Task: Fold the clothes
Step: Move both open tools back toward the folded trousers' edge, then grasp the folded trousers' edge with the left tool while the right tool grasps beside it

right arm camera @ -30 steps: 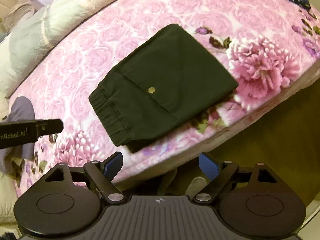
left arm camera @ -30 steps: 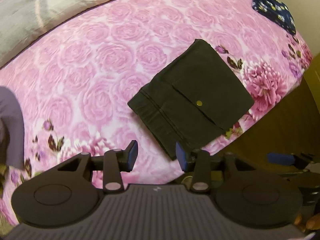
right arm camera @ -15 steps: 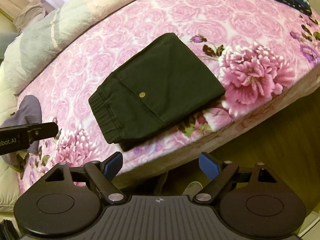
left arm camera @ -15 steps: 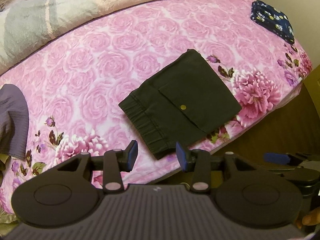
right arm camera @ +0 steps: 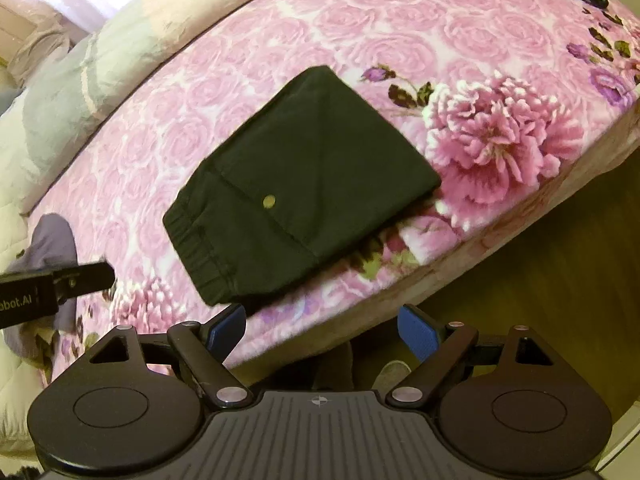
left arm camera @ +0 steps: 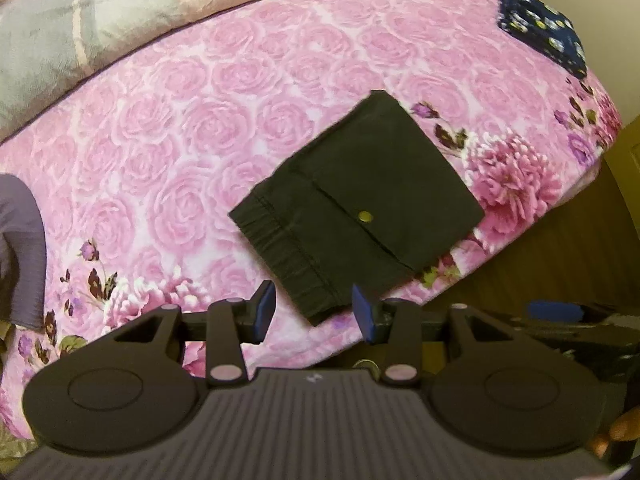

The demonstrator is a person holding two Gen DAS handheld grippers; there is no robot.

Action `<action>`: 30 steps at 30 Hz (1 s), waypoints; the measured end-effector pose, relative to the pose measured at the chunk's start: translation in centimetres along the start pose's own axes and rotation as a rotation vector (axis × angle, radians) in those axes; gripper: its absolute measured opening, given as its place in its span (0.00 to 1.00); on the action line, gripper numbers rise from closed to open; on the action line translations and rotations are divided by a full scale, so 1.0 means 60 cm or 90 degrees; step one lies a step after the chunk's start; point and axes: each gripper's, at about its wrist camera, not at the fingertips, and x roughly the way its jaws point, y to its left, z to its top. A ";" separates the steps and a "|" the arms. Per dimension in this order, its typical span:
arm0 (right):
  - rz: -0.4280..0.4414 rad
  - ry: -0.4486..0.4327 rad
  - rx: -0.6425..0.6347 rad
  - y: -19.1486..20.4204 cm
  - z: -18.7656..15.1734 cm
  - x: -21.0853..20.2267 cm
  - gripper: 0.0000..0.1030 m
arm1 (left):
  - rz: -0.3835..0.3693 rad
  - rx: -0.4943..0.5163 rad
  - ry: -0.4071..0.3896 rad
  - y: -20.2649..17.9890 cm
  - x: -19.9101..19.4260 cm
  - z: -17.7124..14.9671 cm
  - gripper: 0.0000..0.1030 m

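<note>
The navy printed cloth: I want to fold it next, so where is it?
The navy cloth lies at the bed's far right corner in both views, beyond the folded black shorts.

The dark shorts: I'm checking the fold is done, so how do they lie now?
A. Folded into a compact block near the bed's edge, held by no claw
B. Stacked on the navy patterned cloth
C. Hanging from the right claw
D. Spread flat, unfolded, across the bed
A: the shorts lie folded, snap pocket up, on the pink bedspread, and both the left claw and right claw are open and empty.
</note>
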 end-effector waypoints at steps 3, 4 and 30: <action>-0.006 -0.016 0.020 -0.005 0.023 0.005 0.83 | -0.007 -0.026 0.003 0.042 0.018 0.015 0.38; -0.008 -0.021 0.026 -0.007 0.031 0.007 0.83 | -0.011 -0.034 0.003 0.056 0.024 0.021 0.38; 0.076 0.049 -0.249 -0.106 0.293 0.075 0.84 | 0.004 -0.520 -0.094 0.078 0.066 -0.049 0.39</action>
